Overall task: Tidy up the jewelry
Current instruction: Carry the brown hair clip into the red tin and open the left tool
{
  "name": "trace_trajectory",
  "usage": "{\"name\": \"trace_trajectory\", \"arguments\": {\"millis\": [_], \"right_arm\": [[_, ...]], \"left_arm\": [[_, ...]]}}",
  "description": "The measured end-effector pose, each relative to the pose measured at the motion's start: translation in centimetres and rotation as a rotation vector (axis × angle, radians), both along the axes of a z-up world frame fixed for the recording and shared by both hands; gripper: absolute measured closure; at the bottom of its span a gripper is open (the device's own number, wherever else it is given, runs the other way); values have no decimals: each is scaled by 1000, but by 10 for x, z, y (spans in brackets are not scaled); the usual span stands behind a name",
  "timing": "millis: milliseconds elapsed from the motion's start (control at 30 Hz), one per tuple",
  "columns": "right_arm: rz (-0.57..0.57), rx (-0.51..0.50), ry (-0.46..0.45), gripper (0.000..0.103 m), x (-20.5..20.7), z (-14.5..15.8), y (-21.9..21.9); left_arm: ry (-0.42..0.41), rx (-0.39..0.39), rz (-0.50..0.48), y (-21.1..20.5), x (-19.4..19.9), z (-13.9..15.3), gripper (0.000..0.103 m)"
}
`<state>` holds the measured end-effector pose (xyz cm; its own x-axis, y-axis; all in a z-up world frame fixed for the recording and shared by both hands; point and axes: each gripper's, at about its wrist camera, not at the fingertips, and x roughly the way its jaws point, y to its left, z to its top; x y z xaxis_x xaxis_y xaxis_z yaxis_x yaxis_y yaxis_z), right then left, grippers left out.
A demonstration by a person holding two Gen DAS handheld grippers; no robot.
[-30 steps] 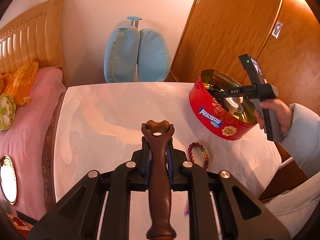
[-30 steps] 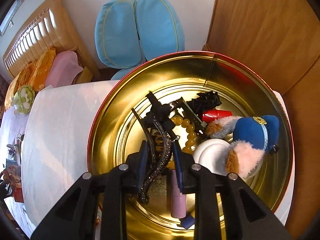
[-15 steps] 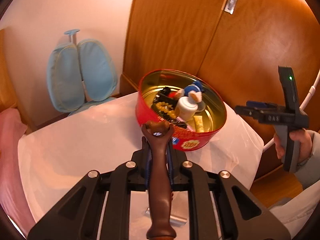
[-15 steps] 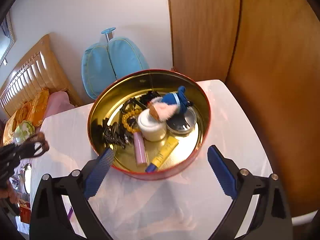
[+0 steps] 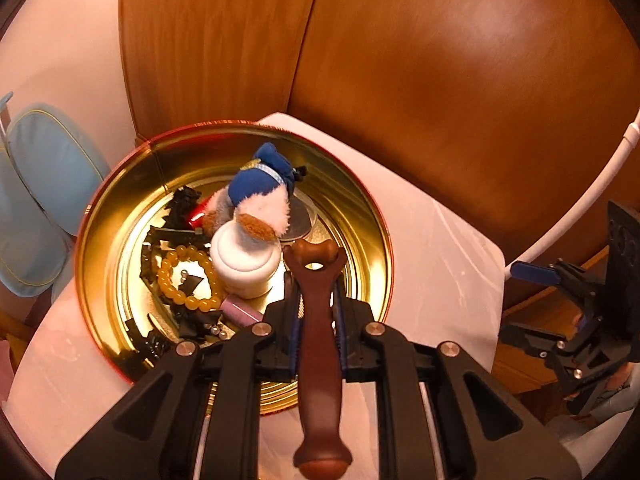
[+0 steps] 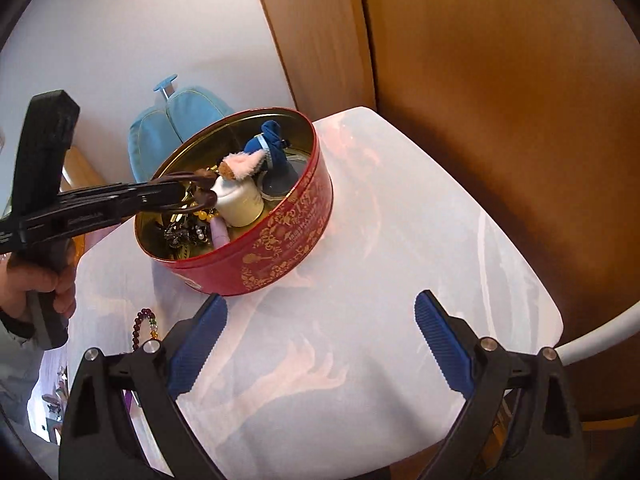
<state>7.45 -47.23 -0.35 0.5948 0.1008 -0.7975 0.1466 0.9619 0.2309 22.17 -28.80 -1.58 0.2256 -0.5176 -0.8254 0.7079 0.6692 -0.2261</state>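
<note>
Left hand-held gripper (image 5: 318, 304) clenches a brown hair clip (image 5: 318, 320) over the red tin (image 6: 280, 236); right hand-held gripper (image 6: 320, 344) released

Tin (image 6: 280, 248) on table (image 6: 400, 280); bead bracelet (image 6: 145, 326) left of tin.

Left closed, right open

Left hand-held gripper (image 5: 316, 312) has its fingers clamped shut, held level and reaching forward; right hand-held gripper (image 6: 320, 340) has its fingers spread wide.
</note>
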Motion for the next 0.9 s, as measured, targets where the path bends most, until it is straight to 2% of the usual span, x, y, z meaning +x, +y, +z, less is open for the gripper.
{"name": "trace_trajectory", "arguments": {"millis": [100,200,333,367,400,433,633,767,900], "right_arm": [[-22,20,10,7,-3,-7,-8],[-39,29,17,7,-4,-12,-14],[-53,35,27,7,-5,-15,-20],[-53,34,29,7,-4,-14,-20],[-51,33,29,7,-4,-14,-19],[-47,32,27,7,-3,-13,-17],[4,16,21,7,4,-8,-2],[61,1,26,7,9,-4,18],[137,-8,45,7,16,-7,45]], "left_arm": [[22,74,-29,-18,6,-18,89],[29,116,-46,-25,9,-29,89],[46,129,-45,-29,13,-36,85],[41,128,-35,-28,13,-35,71],[26,124,-18,-26,14,-32,47],[10,115,-6,-24,11,-29,40],[-75,66,85,7,8,1,38],[-120,12,162,50,-10,21,34],[-134,7,257,102,-33,26,31]]}}
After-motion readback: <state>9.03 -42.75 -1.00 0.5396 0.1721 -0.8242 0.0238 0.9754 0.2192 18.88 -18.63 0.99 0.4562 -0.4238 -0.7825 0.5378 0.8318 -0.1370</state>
